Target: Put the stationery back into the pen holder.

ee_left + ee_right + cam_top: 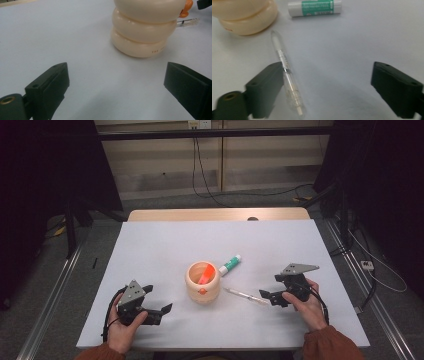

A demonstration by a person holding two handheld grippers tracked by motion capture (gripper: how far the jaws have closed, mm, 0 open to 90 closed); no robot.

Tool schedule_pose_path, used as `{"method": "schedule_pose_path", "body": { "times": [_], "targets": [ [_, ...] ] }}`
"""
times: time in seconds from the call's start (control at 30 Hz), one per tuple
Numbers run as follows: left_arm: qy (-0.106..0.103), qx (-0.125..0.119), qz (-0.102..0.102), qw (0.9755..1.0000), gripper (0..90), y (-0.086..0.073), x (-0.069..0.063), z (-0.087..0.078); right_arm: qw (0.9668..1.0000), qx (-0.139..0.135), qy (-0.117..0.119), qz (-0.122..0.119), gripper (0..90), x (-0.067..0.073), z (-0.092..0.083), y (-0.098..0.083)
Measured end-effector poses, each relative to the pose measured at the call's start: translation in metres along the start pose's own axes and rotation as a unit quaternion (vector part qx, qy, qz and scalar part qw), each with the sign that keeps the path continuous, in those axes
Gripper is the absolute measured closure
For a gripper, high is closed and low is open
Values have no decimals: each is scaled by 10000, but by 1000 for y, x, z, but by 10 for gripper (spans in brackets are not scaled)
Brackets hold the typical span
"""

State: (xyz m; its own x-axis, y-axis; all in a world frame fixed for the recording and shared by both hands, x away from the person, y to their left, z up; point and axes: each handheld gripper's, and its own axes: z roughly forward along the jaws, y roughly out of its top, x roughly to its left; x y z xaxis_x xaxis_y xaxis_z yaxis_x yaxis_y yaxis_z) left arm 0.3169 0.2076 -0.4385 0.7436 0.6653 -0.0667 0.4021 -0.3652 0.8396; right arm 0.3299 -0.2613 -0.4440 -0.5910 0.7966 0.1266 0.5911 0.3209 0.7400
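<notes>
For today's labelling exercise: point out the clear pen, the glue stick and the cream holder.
clear pen [284,67], right gripper view, mid-barrel.
glue stick [315,7], right gripper view, green label.
cream holder [142,32], left gripper view, middle ring of its side.

Left tongs [159,313]: black body, grey three-cornered plate on top with small holes, black cable looping back past the wrist. Right tongs [268,296]: same black build, same grey plate, black cable along the hand. Jaws are blocky matte black pads, screw holes in each, a brass-coloured ringed hole at the base of one. Person's sleeves [330,344] are rust-brown, seen at both wrists.
</notes>
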Motion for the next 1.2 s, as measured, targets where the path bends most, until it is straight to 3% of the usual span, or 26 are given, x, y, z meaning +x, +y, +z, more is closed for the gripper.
{"method": "schedule_pose_path", "body": {
  "times": [0.1,0.27,0.33,0.57,0.73,0.83,0.9,0.97,1.07,1.2],
  "targets": [
    [-18,1,31,10000,60,1,-2,1,9998,46,-170,-70,92,3,-2,0],
    [34,-32,15,10000,60,0,0,-1,9994,-125,-17,-326,91,16,-4,5],
    [33,-27,-23,10000,60,1,0,0,9992,-170,144,-346,78,21,-2,7],
    [-19,13,58,10000,60,2,-1,3,9982,125,336,-487,122,33,8,18],
    [-59,-22,-2,10000,60,1,-1,3,9972,351,437,-495,156,37,21,30],
    [-40,0,8,10000,60,1,0,3,9963,563,384,-520,190,39,30,35],
    [-44,13,8,10000,60,1,0,3,9952,634,513,-540,178,40,32,39],
    [-55,29,0,10000,60,0,-1,3,9940,661,514,-703,177,43,34,44],
    [-38,18,21,10000,60,1,-1,2,9908,734,717,-885,150,46,38,51],
    [-23,19,-3,10000,60,0,0,1,9858,1057,978,-859,135,45,54,58]
  ]
}}
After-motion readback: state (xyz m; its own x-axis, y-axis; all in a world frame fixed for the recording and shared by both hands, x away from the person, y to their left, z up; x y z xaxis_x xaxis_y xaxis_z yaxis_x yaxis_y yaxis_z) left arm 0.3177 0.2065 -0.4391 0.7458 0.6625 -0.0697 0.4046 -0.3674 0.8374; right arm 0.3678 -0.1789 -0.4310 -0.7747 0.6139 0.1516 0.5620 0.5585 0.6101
